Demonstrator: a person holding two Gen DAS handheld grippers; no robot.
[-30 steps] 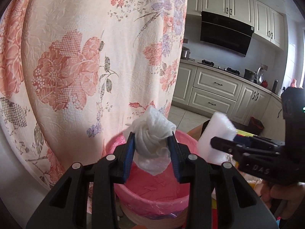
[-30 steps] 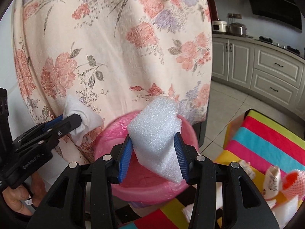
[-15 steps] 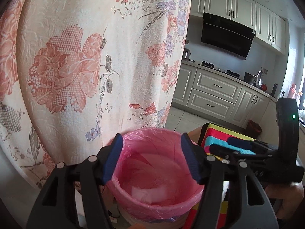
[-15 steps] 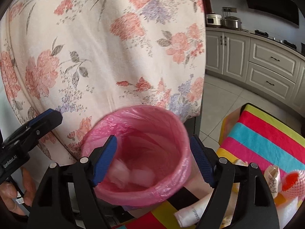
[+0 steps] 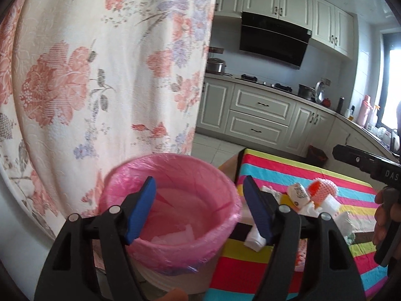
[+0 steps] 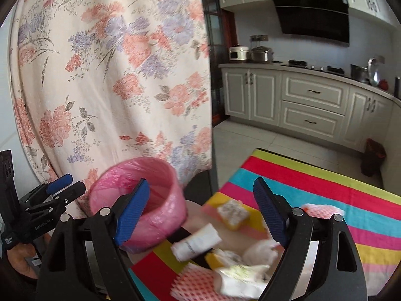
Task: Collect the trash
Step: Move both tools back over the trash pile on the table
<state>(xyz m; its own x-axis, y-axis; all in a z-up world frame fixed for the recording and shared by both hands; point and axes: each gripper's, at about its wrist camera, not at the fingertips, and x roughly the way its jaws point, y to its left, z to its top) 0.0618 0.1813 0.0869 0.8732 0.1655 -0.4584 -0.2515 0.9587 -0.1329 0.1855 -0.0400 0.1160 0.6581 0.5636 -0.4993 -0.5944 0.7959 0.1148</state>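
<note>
- Grippers, how do they differ from one second before?
- Left gripper was closed on a crumpled tissue and right gripper on a piece of white foam. Now both jaws are opening, with nothing between the pads. White pieces lie at the bottom of the pink-lined trash bin.
- Where is the rest of the trash?
- It is on the striped tablecloth, just beside the bin: a rolled white wrapper, a yellow packet, red foam fruit net and crumpled paper. The right wrist view has turned from the bin toward this pile.
- What is difficult to see?
- The pile is blurred in the right view, so I cannot read the packets. The left gripper's arm covers a part of it in the left view. The floral curtain hides all that is behind the bin.
</note>
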